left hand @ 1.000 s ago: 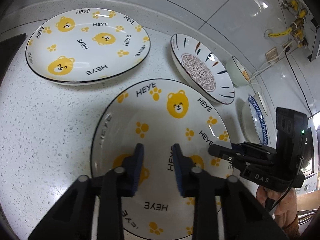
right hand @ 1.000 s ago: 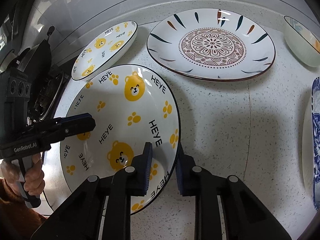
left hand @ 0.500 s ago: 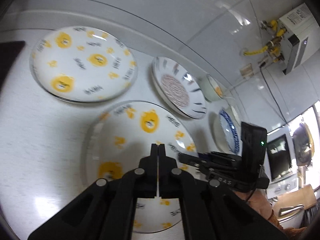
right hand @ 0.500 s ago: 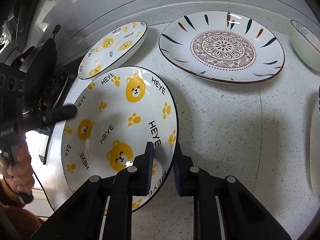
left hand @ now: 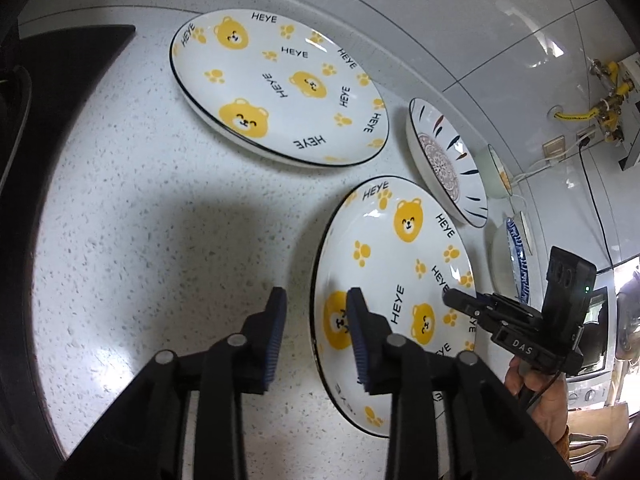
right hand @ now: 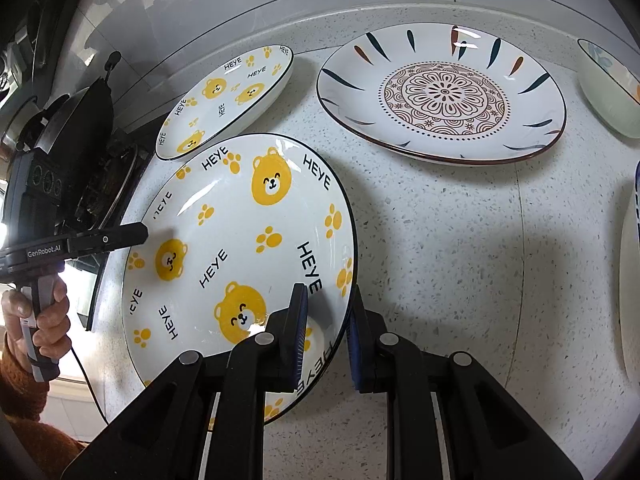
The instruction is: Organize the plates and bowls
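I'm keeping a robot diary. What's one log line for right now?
right gripper: straddling near bear plate rim | left gripper: open, at opposite rim | far bear plate: on counter

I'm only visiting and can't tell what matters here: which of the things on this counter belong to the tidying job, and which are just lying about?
Part of the job:
- near bear plate, its rim between the right gripper fingers
- far bear plate
- mandala plate
- pale green bowl
- blue-patterned dish
- left gripper, open beside the near plate

Just lying about:
- black stovetop
- yellow gas fittings
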